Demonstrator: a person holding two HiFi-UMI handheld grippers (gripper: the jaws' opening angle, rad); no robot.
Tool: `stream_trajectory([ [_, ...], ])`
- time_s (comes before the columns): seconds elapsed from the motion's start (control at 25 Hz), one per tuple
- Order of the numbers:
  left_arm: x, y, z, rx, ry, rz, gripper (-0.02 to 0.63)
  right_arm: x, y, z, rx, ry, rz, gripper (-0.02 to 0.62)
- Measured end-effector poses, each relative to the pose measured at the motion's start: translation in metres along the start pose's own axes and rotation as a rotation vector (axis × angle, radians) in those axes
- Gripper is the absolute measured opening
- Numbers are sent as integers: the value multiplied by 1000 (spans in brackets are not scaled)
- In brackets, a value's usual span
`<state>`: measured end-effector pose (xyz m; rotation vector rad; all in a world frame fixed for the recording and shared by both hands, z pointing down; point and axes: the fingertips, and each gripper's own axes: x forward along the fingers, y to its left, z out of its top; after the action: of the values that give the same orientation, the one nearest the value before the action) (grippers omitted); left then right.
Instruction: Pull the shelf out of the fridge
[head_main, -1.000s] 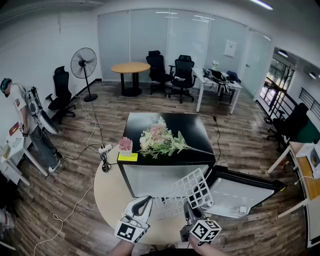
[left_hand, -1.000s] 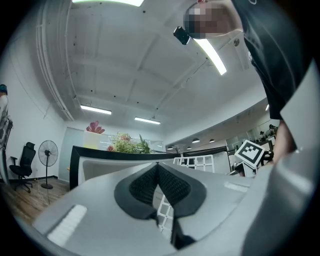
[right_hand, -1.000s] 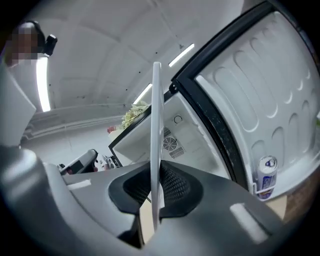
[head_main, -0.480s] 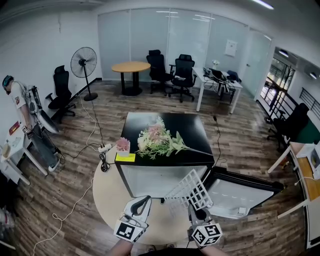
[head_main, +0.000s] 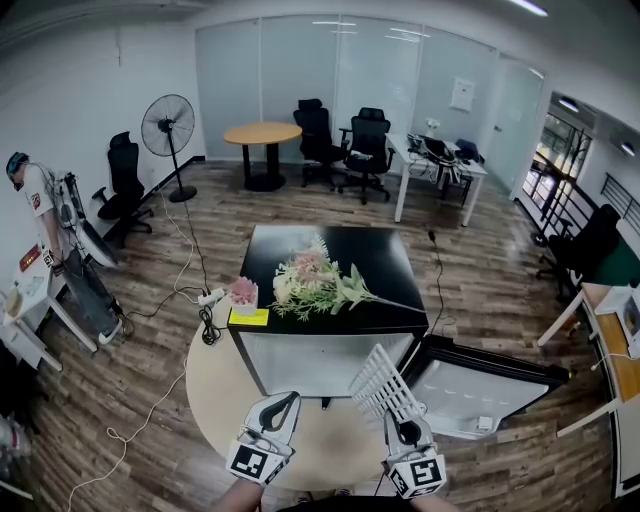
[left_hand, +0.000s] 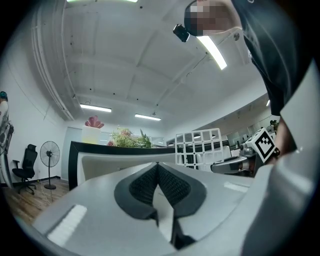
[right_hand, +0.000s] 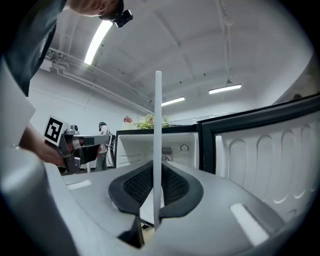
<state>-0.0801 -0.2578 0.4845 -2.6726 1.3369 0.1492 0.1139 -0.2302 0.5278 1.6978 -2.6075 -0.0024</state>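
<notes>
The right claw (head_main: 398, 422) was clenched on the white wire shelf (head_main: 378, 382), which stood tilted on edge just outside the open fridge (head_main: 300, 365). The left claw (head_main: 284, 406) hung before the fridge, pinched together on nothing.

Camera inventory, as I see it from the remote desk.

- **Head view:** I look from high up, forward and steeply down onto the fridge (head_main: 300, 245).
- **Left gripper view:** I sit low, close behind the left gripper (head_main: 285, 402) jaws, facing about level at the fridge front.
- **Right gripper view:** I sit likewise behind the right gripper (head_main: 402, 428), facing the open fridge.
- **Shared:** all three show the fridge, flowers (head_main: 315, 280) and shelf (head_main: 383, 385). Each gripper view catches the other gripper.
</notes>
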Motion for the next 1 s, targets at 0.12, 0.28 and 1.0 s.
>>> stream_trajectory([
  [0.12,1,0,-1,-2,-3,-2,0,-1,-3,4,-35,-10,-10,31],
  [0.28,3,1,-4,-2,-1,2,0,-2,-7,2,-44,-11,-20,31],
  [1.0,5,10,-11,-5,2,1,0,-2,-6,13,-98,-56,-45,31],
])
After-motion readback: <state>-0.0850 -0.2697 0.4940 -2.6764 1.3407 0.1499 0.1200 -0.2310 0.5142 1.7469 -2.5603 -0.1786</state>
